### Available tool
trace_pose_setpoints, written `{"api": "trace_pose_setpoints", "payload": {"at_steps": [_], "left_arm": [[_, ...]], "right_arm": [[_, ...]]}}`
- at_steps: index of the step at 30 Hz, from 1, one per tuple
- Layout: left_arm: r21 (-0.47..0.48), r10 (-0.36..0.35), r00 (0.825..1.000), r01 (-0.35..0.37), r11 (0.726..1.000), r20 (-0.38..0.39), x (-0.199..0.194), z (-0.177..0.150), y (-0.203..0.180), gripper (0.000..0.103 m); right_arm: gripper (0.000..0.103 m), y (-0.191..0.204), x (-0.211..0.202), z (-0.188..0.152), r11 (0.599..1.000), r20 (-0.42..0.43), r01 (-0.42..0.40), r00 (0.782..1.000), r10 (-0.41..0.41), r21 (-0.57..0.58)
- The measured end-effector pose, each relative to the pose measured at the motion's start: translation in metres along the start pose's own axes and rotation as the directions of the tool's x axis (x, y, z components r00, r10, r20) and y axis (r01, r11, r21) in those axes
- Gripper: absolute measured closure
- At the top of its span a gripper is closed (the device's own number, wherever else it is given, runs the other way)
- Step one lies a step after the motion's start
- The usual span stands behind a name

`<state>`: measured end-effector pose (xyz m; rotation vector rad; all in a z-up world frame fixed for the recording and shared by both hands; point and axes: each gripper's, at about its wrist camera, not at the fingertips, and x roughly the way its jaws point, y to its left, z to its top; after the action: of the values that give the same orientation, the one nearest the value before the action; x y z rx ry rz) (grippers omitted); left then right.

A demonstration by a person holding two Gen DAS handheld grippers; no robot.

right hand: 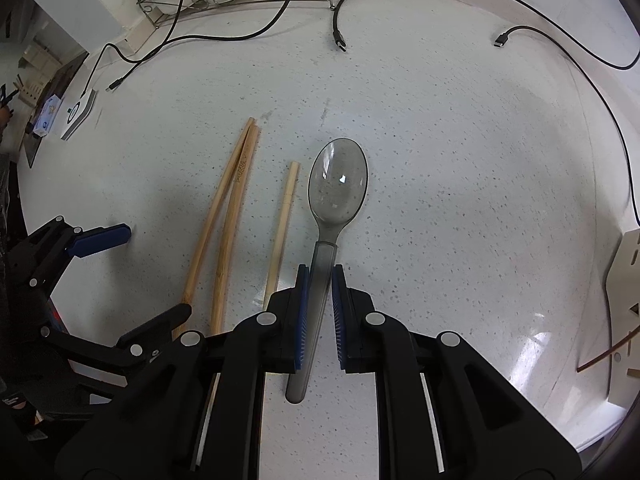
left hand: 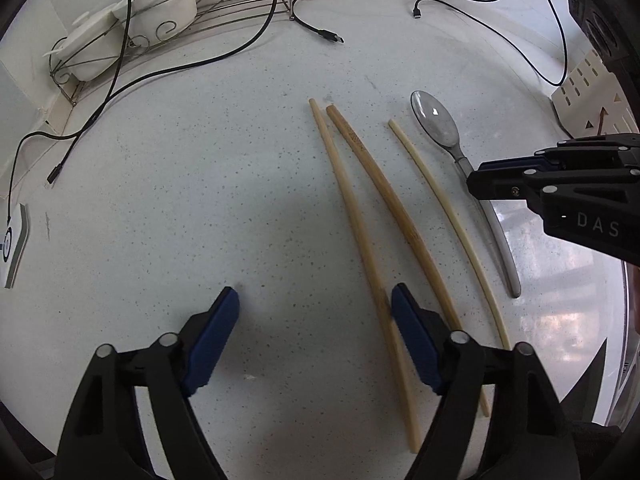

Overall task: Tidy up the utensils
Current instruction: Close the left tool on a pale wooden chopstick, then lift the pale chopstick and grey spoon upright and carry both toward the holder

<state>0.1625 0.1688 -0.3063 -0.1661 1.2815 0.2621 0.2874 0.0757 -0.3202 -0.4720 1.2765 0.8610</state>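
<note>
Speckled white counter point(left hand: 200, 200); wire dish rack point(left hand: 224, 4) with white bowls point(left hand: 168, 4) at far left, black cables point(left hand: 192, 66) trailing across the back; left gripper point(left hand: 314, 300) pointing steeply down, jaws apart, nothing pressed between the pads, its right fingertip point(left hand: 400, 300) just over the pale chopstick point(left hand: 352, 216); beside that a darker bamboo chopstick point(left hand: 384, 184), their far ends close together; then a thinner pale chopstick point(left hand: 440, 200), lying apart; furthest right a translucent grey plastic spoon point(right hand: 338, 184), bowl pointing away, flat on the counter; right gripper point(right hand: 319, 280) clenched on the spoon's handle, pads pressing both sides.
</note>
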Motion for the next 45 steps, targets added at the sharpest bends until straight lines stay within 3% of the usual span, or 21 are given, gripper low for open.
{"api": "trace_pose_setpoints", "payload": {"at_steps": [1, 4, 13, 21, 26, 34, 45], "left_arm": [[0.010, -0.005, 1.000, 0.005, 1.000, 0.005, -0.001, 0.001, 0.000, 0.052], [0.023, -0.004, 1.000, 0.005, 1.000, -0.022, -0.001, 0.005, 0.001, 0.066], [0.003, -0.013, 0.997, 0.013, 1.000, -0.071, 0.001, 0.007, 0.018, 0.096], [0.012, -0.009, 0.997, 0.010, 1.000, -0.077, 0.004, 0.010, 0.019, 0.096], [-0.003, -0.045, 0.995, 0.045, 0.999, -0.087, 0.001, 0.009, 0.023, 0.097], [-0.037, -0.076, 0.994, 0.073, 0.997, -0.082, -0.002, 0.002, 0.031, 0.097], [-0.070, -0.154, 0.988, 0.153, 0.986, -0.008, -0.026, 0.005, 0.042, 0.097]], "right_arm": [[0.092, -0.001, 0.000, 0.000, 1.000, 0.000, -0.001, 1.000, 0.001, 0.002], [0.092, -0.002, 0.000, -0.001, 1.000, -0.001, -0.003, 1.000, 0.003, 0.004], [0.089, 0.000, 0.001, 0.001, 1.000, 0.004, 0.003, 1.000, -0.003, 0.001], [0.086, 0.000, 0.005, 0.007, 1.000, -0.013, 0.015, 1.000, -0.015, 0.000], [0.087, 0.003, 0.006, 0.010, 0.999, -0.024, 0.034, 0.999, -0.034, -0.026], [0.092, 0.001, 0.004, 0.011, 0.999, -0.003, 0.042, 0.999, -0.042, -0.010], [0.092, -0.009, -0.016, 0.003, 0.999, 0.046, -0.006, 0.999, 0.004, 0.049]]}}
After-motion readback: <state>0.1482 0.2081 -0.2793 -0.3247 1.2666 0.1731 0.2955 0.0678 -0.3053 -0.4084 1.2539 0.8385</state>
